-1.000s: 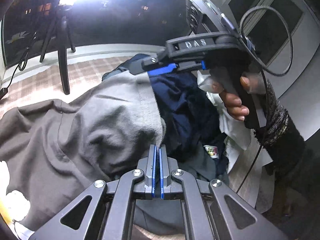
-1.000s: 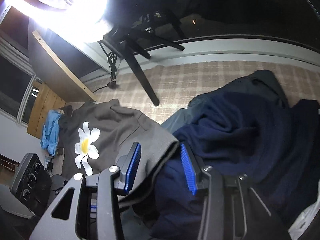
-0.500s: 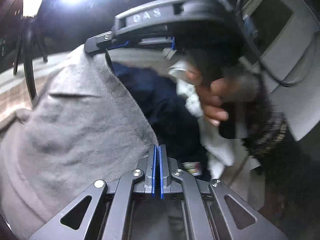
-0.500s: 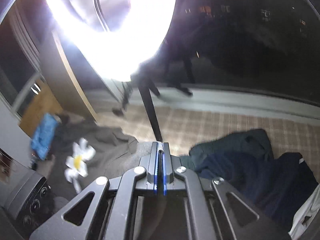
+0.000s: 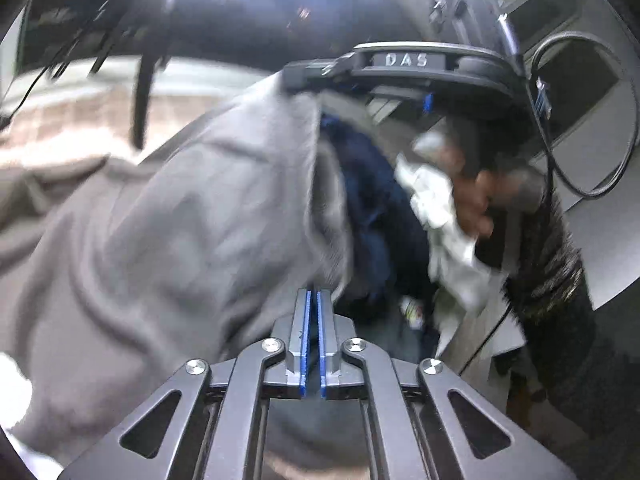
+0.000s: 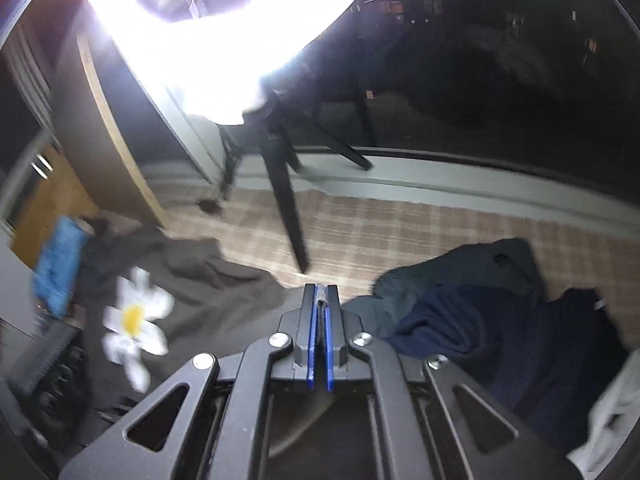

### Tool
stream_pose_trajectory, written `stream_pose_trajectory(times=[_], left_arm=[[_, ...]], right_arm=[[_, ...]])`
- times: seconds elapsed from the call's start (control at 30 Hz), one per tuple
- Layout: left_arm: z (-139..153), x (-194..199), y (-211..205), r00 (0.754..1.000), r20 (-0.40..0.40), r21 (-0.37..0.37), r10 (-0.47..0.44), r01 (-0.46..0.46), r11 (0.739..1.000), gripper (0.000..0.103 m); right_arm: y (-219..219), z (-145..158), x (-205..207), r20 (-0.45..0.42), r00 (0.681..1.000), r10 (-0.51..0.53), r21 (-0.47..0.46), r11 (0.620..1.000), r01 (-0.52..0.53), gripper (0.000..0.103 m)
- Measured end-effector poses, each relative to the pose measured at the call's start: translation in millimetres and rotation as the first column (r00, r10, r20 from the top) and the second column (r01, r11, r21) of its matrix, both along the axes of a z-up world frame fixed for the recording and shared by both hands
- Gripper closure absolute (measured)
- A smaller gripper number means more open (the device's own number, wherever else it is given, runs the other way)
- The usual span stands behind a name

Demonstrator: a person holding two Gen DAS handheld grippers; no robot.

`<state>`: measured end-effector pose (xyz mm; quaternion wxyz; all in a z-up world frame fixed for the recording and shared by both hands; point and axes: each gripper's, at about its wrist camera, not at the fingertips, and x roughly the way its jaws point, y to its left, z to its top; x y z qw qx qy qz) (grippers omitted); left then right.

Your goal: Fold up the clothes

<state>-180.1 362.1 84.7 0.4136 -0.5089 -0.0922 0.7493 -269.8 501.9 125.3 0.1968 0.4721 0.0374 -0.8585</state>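
Note:
A grey shirt (image 5: 172, 216) with a white daisy print (image 6: 134, 318) hangs lifted between both grippers. My left gripper (image 5: 313, 294) is shut on one corner of its hem. My right gripper (image 6: 320, 290) is shut on the other hem corner, with grey fabric pinched between the blue pads; it also shows at the top of the left wrist view (image 5: 304, 76), holding the shirt's upper edge. The rest of the shirt (image 6: 192, 280) trails down onto the checked surface.
A pile of dark navy clothes (image 6: 492, 336) and a white garment (image 5: 444, 224) lie to the right. A tripod (image 6: 288, 204) under a bright lamp stands on the checked cloth (image 6: 400, 236). A blue cloth (image 6: 58, 268) lies far left by wooden furniture.
The right gripper shut on the shirt hem, having been open around it. Both grippers rose, lifting the shirt's edge off the pile.

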Motion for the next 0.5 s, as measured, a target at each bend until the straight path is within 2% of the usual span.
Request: stream_pose_trajectory(times=[0.03,0.1,0.2,0.27,0.4,0.5], left_arm=[[1,6,-11,1.0,-0.01,-0.039,0.004,-0.005,0.999,0.09],[1,17,-38,0.999,-0.029,-0.114,0.021,-0.024,0.993,0.086],[-2,33,-102,0.994,-0.047,-0.21,0.102,-0.11,0.971,0.081],[-7,40,-142,0.987,-0.052,-0.284,0.154,-0.163,0.945,0.081],[-10,48,-189,0.974,-0.054,-0.375,0.221,-0.225,0.899,0.081],[-3,36,-195,0.968,-0.107,-0.401,0.229,-0.253,0.881,0.079]], right_arm=[[-1,-2,1,-0.02,1.0,-0.021,0.069,0.997,0.022,0.099],[3,-3,2,-0.05,0.997,-0.063,0.142,0.987,0.069,0.091],[25,3,8,-0.05,0.99,-0.131,0.097,0.986,0.135,0.087],[36,13,17,-0.054,0.984,-0.167,0.043,0.985,0.17,0.086],[8,27,37,-0.051,0.998,-0.04,-0.054,0.998,0.037,0.086],[-22,33,49,-0.057,0.996,0.071,-0.103,0.992,-0.077,0.086]])
